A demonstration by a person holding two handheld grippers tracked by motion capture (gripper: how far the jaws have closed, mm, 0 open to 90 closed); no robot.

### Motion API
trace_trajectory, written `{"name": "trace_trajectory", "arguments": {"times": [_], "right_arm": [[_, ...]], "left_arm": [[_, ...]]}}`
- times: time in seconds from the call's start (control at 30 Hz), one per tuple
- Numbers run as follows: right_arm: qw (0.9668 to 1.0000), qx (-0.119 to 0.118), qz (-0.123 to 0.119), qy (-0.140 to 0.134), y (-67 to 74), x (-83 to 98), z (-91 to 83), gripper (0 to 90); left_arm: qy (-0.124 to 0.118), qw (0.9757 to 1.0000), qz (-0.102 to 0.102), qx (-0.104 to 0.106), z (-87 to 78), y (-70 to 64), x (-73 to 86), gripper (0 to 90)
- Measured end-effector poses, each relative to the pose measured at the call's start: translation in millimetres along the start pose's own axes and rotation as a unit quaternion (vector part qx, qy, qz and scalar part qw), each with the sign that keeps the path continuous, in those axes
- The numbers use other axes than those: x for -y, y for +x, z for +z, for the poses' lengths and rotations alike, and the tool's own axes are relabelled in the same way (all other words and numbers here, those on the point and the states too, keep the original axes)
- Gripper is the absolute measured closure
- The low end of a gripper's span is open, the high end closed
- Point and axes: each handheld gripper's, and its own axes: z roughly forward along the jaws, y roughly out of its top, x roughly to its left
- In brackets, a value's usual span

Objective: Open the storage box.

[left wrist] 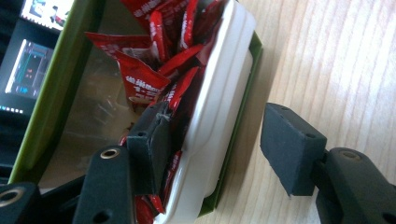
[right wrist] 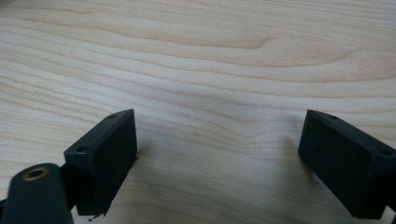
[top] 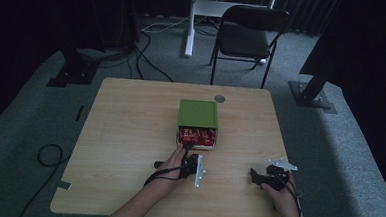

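- Green box (top: 197, 114) sat mid-table, lid slid back, red sachets (left wrist: 154, 74) exposed.
- Left gripper (left wrist: 219, 144) straddled the box's white wall, jaws half-narrowed, nothing gripped yet.
- Right gripper (right wrist: 217, 158) idled wide, empty, right of the box.
- We judged extraction barely begun.

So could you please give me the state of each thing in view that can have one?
Green box: pulled part-way open, white tray exposed.
White tray: full of red packets.
Left gripper: jaws astride the tray's wall, one pad inside among the packets, outer pad still off it.
Right gripper: open, holding nothing, resting on the table.
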Motion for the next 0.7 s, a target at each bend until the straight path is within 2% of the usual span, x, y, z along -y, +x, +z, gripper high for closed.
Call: {"name": "trace_trajectory", "arguments": {"times": [0.07,0.13,0.17,0.23,0.27,0.3,0.37,0.47,0.57,0.6,0.63,0.7], "right_arm": [[1.0000,0.000,0.000,0.000,0.1,0.0,0.0,11.0],[1.0000,0.000,-0.001,0.000,0.1,-0.1,0.2,11.1],[1.0000,0.001,-0.001,0.001,0.2,-0.1,0.2,11.1],[1.0000,0.002,-0.004,0.001,0.3,0.0,0.4,11.0],[1.0000,0.003,-0.005,0.001,0.5,-0.1,0.5,11.1],[1.0000,0.002,-0.005,0.001,0.4,-0.1,0.5,11.1],[1.0000,0.003,-0.005,0.001,0.5,-0.1,0.5,11.1],[1.0000,0.003,-0.005,0.001,0.5,-0.1,0.5,11.1],[1.0000,0.003,-0.005,0.001,0.5,-0.1,0.5,11.1],[1.0000,0.003,-0.005,0.001,0.5,-0.1,0.5,11.1],[1.0000,0.003,-0.005,0.001,0.5,-0.1,0.5,11.1],[1.0000,0.003,-0.005,0.001,0.5,-0.1,0.5,11.1]], "left_arm": [[0.000,1.0000,0.003,0.002,-0.5,-0.3,1.6,47.1],[0.000,0.9998,0.019,-0.008,-1.0,-1.6,3.2,49.3],[-0.001,0.9998,0.016,-0.012,-1.0,-2.7,4.0,54.1],[-0.002,0.9998,0.018,-0.013,-0.6,-3.0,5.0,54.6],[0.001,0.9992,0.036,-0.021,0.6,-4.9,6.0,54.6],[-0.002,0.9991,0.035,-0.023,1.4,-5.4,6.5,54.9],[-0.001,0.9985,0.048,-0.027,3.2,-6.2,7.4,54.7],[-0.003,0.9979,0.052,-0.037,6.3,-8.1,7.5,54.4],[0.001,0.9959,0.069,-0.059,9.7,-11.5,7.3,56.4],[0.002,0.9948,0.071,-0.073,10.0,-11.4,6.8,63.0],[0.006,0.9943,0.074,-0.076,10.1,-11.6,6.1,68.2],[0.011,0.9933,0.079,-0.083,11.1,-13.3,5.4,68.6]]}}
